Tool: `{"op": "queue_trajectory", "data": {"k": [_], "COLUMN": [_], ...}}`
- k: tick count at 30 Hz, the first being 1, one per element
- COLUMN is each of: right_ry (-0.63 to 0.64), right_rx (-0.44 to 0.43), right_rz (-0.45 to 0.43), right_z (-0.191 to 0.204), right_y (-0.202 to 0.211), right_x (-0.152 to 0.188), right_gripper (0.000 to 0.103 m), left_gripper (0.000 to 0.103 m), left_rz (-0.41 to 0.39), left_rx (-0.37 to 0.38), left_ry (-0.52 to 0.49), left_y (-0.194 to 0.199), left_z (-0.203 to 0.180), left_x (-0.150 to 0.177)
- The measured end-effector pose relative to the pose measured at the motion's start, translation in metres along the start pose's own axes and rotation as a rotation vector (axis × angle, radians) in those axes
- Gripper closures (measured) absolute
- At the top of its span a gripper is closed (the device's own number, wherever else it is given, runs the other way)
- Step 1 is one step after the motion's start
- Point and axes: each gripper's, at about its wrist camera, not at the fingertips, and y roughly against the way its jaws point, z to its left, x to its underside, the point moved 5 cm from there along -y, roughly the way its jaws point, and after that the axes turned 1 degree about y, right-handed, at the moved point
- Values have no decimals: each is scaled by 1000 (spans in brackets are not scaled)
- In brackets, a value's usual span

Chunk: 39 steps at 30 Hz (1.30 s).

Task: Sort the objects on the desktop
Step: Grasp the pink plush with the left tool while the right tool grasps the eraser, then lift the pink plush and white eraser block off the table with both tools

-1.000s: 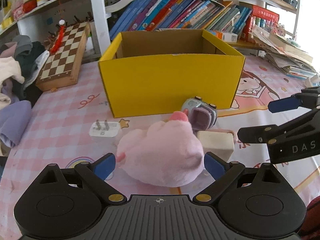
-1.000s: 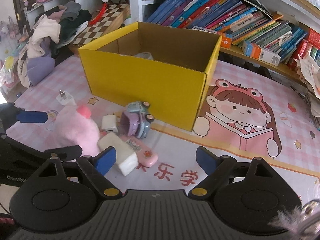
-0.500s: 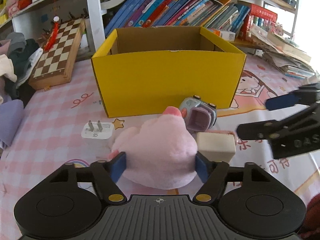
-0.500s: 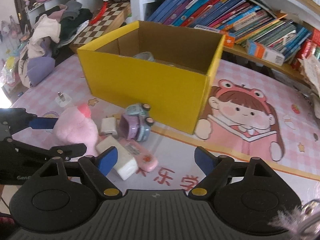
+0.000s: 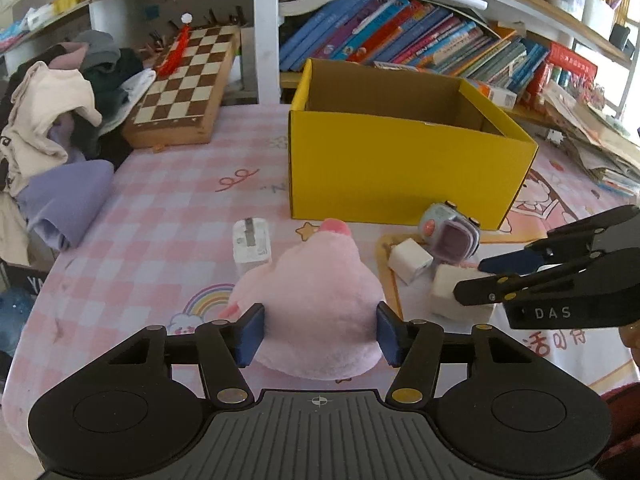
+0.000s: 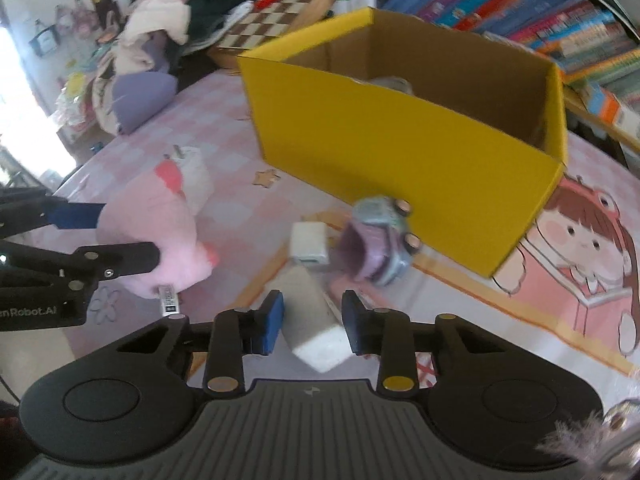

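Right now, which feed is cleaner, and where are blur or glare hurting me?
Left wrist view: sharp, evenly lit; fisheye bends the shelves; window glare at right edge. Right wrist view: motion-smeared, worst on the yellow box and toy car; blown-out light at far left; the white block stays readable.

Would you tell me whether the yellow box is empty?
Not empty: a greyish item shows inside the yellow box in the right wrist view; what it is, I cannot tell.
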Motion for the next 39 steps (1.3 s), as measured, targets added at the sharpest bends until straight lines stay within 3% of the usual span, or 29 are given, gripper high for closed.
{"op": "queue_trajectory", "data": {"k": [7,9,15,39], "right_ry": [29,28,4,-30], "right_rx": [-21,-2,15,147], "right_rz": [83,105,65,-39], "right_z": [8,7,6,28], "right_y": [-12,-17,-12,35], "right_x": [6,9,7,26], "right_gripper": [64,74,80,83], "left_gripper": [46,46,46,48], "left_rz": [2,4,6,-61], "left_rx": [5,7,15,137], "left_ry": [-4,-5,-11,-88], "left_y": [-1,-1,-2,27], "left_z": [1,2,2,-7], "left_x": [2,3,4,8]}}
